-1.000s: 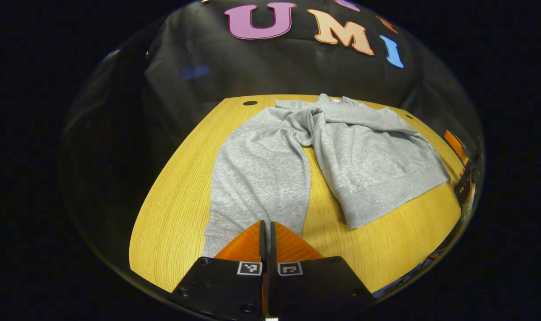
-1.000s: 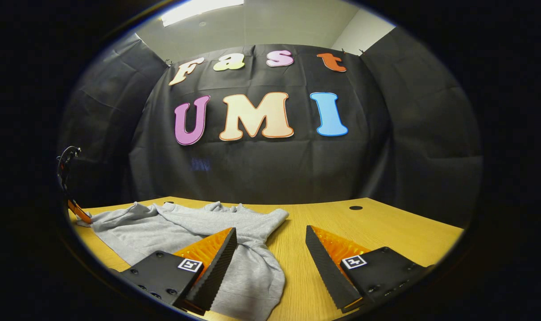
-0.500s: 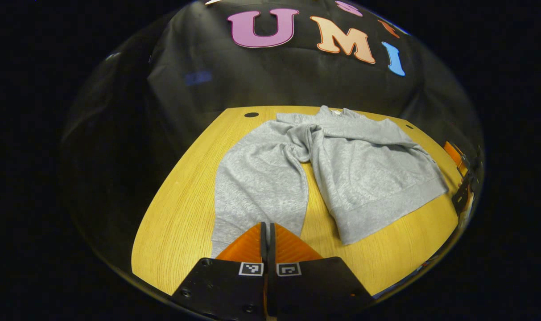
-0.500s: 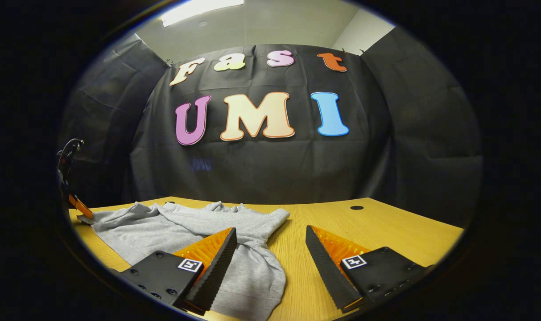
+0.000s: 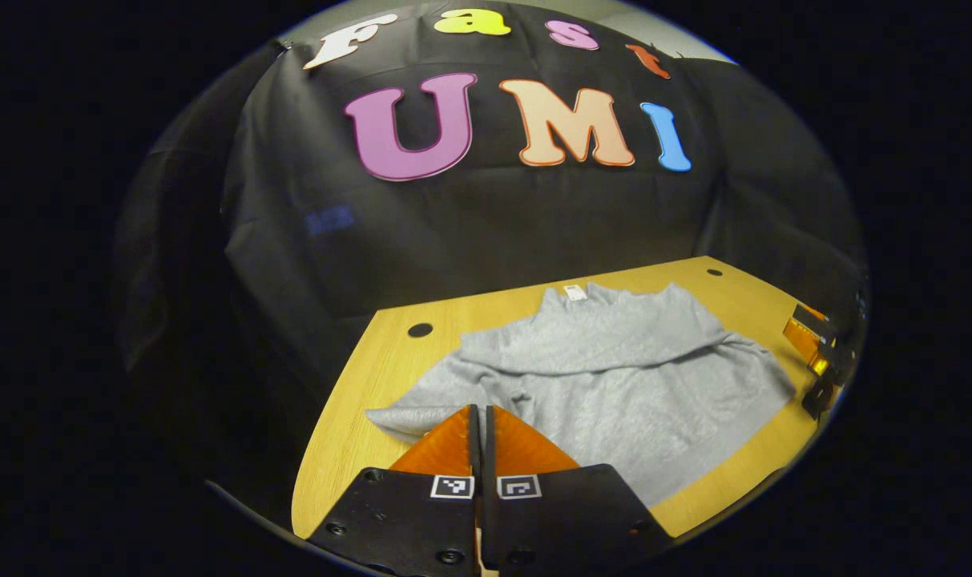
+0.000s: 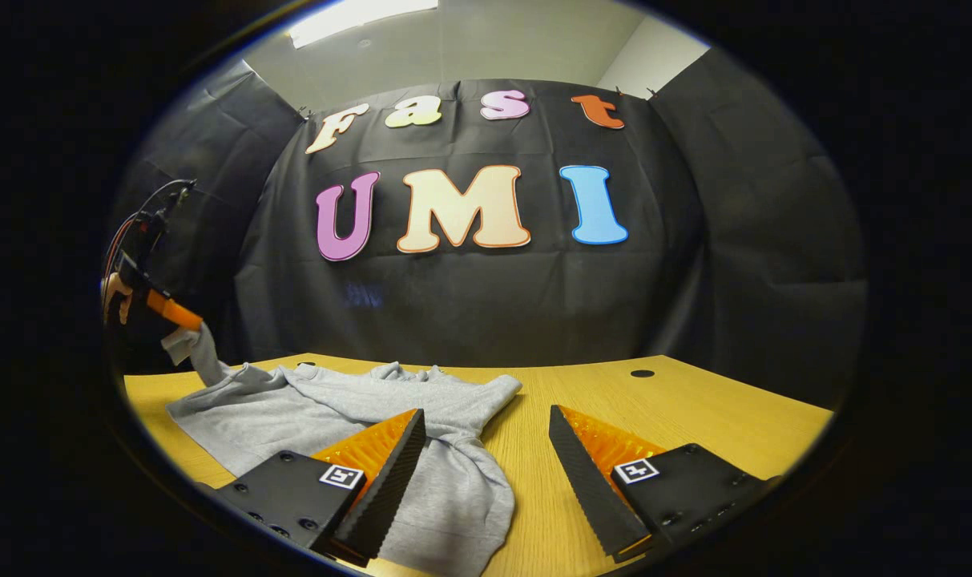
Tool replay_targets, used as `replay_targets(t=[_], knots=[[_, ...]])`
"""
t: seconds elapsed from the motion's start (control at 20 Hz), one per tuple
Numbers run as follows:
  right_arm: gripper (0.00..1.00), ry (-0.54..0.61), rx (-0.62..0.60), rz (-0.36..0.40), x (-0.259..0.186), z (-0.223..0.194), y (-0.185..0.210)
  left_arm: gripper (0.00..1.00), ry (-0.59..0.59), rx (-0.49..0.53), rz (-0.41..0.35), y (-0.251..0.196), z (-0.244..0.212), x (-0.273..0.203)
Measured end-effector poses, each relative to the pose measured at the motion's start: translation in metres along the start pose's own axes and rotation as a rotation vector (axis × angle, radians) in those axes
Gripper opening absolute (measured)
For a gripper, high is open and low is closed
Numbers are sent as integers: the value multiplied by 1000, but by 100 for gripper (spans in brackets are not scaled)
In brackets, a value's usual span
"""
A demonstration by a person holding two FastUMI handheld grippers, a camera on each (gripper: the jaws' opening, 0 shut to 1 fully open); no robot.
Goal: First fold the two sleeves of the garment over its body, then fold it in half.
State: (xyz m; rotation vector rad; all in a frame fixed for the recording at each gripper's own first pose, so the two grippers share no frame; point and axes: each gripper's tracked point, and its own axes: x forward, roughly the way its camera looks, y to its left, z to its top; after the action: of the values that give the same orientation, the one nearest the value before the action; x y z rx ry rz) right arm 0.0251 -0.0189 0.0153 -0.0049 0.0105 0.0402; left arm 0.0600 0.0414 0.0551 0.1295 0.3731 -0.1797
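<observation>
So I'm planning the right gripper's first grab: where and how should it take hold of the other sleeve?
Probably the sleeve end lying toward the right gripper, whose jaws stand open either side of it. Its cuff is hidden behind the near finger. Come down from above, since the cloth lies limp and flat on the table and offers no raised edge. The left gripper holds the opposite sleeve's cuff lifted.

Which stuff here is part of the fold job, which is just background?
In the job:
- grey sweatshirt
- its sleeve, lifted
- left claw, shut on the sleeve
- right claw, open

Just there:
- wooden table
- cable hole
</observation>
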Motion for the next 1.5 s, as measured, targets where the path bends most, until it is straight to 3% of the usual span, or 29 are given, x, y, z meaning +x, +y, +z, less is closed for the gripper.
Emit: replay_targets(t=[0.45, 0.95, 1.15, 1.3, 1.5], knots=[[97, -3, 4, -4, -3, -6, 2, 0, -155, -64, -229, -123, 85, 84], [97, -9, 8, -2, -4, -13, 0, 0, -127, -105, -471, -274, 107, 178], [97, -10, 8, -1, -3, -13, -1, 0, -77, -129, -502, -310, 91, 201], [97, -11, 8, -2, -2, -14, -1, 0, -60, -151, -482, -315, 79, 218], [97, -12, 8, -2, -1, -14, -1, 0, -19, -164, -521, -334, 65, 225]])
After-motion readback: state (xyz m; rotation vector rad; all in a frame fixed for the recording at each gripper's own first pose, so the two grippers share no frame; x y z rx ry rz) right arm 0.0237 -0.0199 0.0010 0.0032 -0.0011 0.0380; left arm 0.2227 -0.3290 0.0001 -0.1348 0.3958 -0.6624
